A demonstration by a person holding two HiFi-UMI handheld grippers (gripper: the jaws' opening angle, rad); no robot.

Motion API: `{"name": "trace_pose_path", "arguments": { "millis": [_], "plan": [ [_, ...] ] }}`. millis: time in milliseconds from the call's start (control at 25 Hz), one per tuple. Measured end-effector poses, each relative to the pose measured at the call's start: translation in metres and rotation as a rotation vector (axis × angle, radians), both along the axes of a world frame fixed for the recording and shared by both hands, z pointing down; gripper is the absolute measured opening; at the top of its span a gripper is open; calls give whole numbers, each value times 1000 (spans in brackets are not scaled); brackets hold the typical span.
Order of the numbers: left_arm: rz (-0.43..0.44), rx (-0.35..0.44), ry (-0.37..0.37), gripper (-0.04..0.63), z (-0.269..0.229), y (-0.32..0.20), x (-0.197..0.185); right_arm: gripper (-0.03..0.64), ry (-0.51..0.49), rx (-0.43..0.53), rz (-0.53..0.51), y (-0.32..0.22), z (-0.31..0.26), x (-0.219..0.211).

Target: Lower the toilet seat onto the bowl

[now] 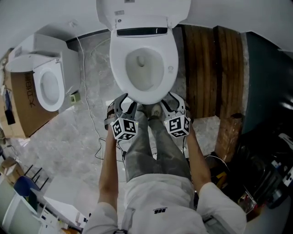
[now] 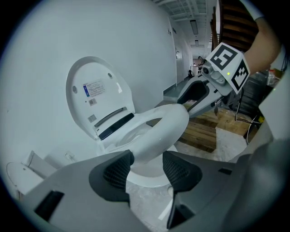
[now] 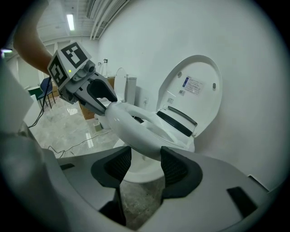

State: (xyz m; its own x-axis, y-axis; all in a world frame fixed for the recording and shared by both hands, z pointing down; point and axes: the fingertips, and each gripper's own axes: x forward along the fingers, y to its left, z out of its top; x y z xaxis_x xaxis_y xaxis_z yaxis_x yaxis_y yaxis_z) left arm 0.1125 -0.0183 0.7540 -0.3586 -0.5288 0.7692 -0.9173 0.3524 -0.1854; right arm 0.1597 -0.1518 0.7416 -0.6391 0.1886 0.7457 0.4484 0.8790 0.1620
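A white toilet stands against the wall with its lid point(image 1: 142, 11) upright. The toilet seat point(image 1: 120, 68) hangs tilted a little above the bowl point(image 1: 144, 68). In the head view my left gripper point(image 1: 124, 101) and right gripper point(image 1: 171, 99) meet the seat's front rim side by side. In the left gripper view the seat rim point(image 2: 156, 131) runs between the ribbed pads point(image 2: 115, 171) of my left gripper point(image 2: 148, 165), and the right gripper point(image 2: 183, 106) holds it further along. My right gripper point(image 3: 146, 164) closes on the seat point(image 3: 136, 129) too, with the lid point(image 3: 195, 86) behind.
A second toilet point(image 1: 48, 84) and a cardboard box point(image 1: 23, 105) stand at the left. Wooden planks point(image 1: 210, 68) lie to the right of the bowl, with dark equipment point(image 1: 265, 173) beyond. Cables point(image 1: 98, 141) trail over the marble floor. The person's legs point(image 1: 155, 146) stand just before the bowl.
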Motion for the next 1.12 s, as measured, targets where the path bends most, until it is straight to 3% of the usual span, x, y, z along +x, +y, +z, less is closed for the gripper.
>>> {"name": "trace_pose_path", "arguments": {
  "millis": [1120],
  "plan": [
    [26, -109, 19, 247, 109, 13, 41, 215, 84, 36, -30, 13, 108, 39]
  ]
}}
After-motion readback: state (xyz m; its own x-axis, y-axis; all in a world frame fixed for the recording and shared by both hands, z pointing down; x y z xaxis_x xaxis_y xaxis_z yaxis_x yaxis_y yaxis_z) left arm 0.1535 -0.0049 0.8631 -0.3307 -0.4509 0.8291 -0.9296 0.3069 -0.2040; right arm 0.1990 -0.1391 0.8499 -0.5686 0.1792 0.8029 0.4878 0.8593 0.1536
